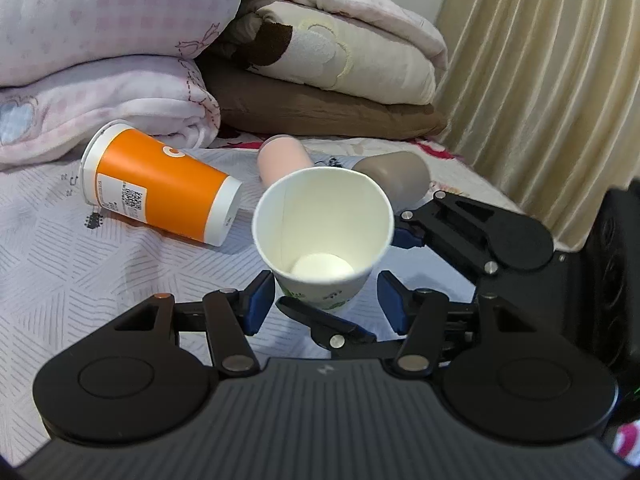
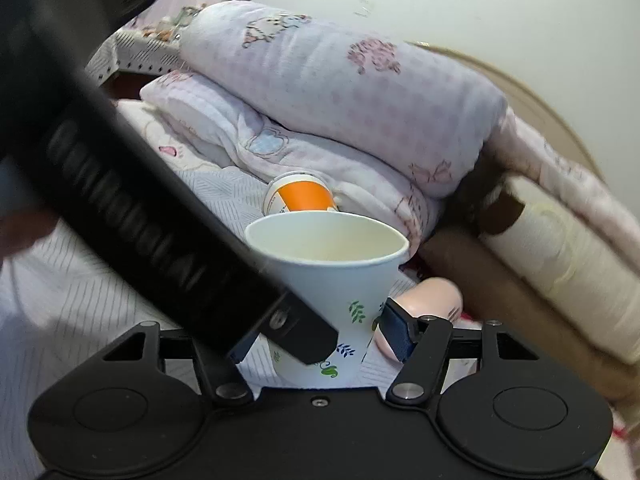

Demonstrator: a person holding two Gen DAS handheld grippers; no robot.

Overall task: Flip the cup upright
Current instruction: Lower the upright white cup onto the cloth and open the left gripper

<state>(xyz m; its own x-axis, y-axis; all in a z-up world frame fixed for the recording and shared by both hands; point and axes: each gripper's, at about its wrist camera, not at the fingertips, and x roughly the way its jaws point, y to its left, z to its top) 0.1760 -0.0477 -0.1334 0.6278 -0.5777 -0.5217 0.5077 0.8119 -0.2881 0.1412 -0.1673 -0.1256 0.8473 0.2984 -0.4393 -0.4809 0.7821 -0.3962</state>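
A white paper cup with leaf prints (image 1: 322, 236) stands upright on the bedsheet, mouth up; it also shows in the right wrist view (image 2: 332, 280). My left gripper (image 1: 326, 306) is open, its blue pads either side of the cup's base with a gap on the right. My right gripper (image 2: 320, 344) sits around the cup's lower part; its body shows in the left wrist view (image 1: 472, 232). An orange cup (image 1: 160, 188) lies on its side to the left. A pink cup (image 1: 280, 160) and a grey cup (image 1: 396, 176) lie behind.
Folded blankets and pillows (image 1: 120, 60) are stacked at the back of the bed. A beige curtain (image 1: 540, 80) hangs at the right. The left gripper's body (image 2: 120, 200) crosses the right wrist view.
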